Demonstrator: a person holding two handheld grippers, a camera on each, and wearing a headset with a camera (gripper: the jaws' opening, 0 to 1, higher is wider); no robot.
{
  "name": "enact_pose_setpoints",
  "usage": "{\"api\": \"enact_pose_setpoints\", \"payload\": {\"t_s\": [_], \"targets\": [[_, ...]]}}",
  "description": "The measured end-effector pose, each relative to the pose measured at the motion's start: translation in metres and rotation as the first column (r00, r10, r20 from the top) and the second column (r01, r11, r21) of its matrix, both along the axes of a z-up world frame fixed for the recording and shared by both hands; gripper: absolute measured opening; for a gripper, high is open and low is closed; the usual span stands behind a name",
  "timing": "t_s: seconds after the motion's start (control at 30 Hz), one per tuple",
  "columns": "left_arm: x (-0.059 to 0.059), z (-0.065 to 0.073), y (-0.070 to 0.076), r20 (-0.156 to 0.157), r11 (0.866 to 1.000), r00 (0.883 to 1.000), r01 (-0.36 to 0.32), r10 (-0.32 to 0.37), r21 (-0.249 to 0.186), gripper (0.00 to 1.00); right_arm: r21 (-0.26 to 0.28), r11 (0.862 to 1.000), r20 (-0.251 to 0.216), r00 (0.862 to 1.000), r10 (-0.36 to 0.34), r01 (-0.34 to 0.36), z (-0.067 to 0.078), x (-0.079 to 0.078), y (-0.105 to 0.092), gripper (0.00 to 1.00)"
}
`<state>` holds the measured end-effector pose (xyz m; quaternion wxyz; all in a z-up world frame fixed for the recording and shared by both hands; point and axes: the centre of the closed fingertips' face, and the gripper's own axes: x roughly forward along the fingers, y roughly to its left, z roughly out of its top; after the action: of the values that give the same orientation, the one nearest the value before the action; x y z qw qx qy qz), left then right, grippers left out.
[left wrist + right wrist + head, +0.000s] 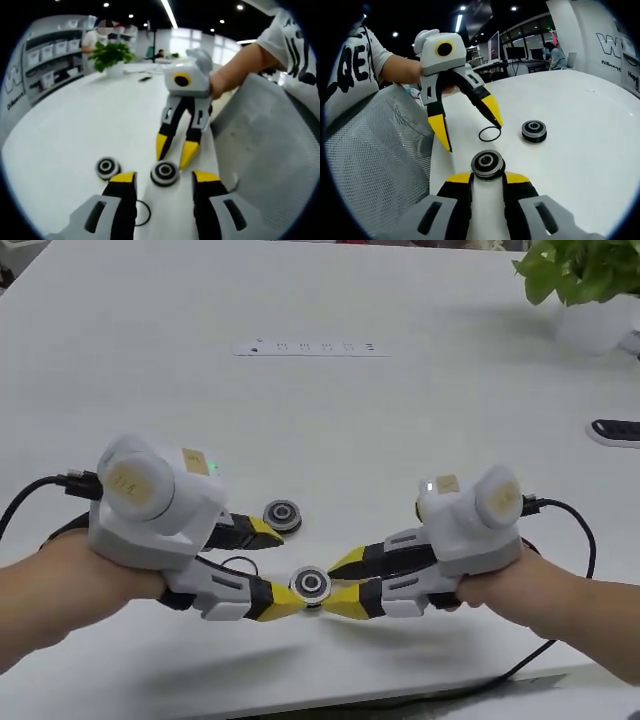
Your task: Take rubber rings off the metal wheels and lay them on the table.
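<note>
One metal wheel [311, 584] [165, 173] [488, 165] lies flat near the table's front edge, between the tips of both grippers. My right gripper [338, 583] [488, 178] [174, 149] has its jaws narrowly apart, and the tips reach the wheel's near edge. My left gripper [272, 568] [164, 177] [472, 131] is open wide, its lower fingertip against the wheel's other side. A second wheel [282, 514] [107, 167] [534, 130] sits just beyond. A loose black rubber ring [237, 564] [142, 212] [490, 133] lies on the table between the left jaws.
A white power strip [310, 348] lies far back on the white table [400, 420]. A potted plant [585, 285] and a dark object [615, 430] are at the right. A grey mesh chair [260, 150] [375, 160] stands at the front edge.
</note>
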<state>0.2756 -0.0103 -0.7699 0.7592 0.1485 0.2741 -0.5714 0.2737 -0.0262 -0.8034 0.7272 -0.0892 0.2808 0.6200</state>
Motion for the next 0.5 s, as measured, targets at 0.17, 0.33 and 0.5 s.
{"api": "enact_pose_setpoints", "payload": {"t_s": [0.17,0.33,0.5], "targets": [[-0.001,-0.003,-0.004,-0.004,1.0,1.0,0.011,-0.011,0.002,0.42,-0.001,1.0,0.003,1.0,-0.001,0.001,-0.001,0.001,0.0,0.2],[-0.002,-0.006,-0.007,-0.01,1.0,1.0,0.022,-0.021,0.004,0.4,0.001,1.0,0.001,1.0,-0.003,0.003,-0.001,0.001,0.0,0.2],[-0.002,-0.011,-0.009,-0.019,0.999,0.999,0.033,-0.033,0.01,0.37,0.003,1.0,-0.003,1.0,-0.006,0.006,-0.002,0.0,0.0,0.2]]}}
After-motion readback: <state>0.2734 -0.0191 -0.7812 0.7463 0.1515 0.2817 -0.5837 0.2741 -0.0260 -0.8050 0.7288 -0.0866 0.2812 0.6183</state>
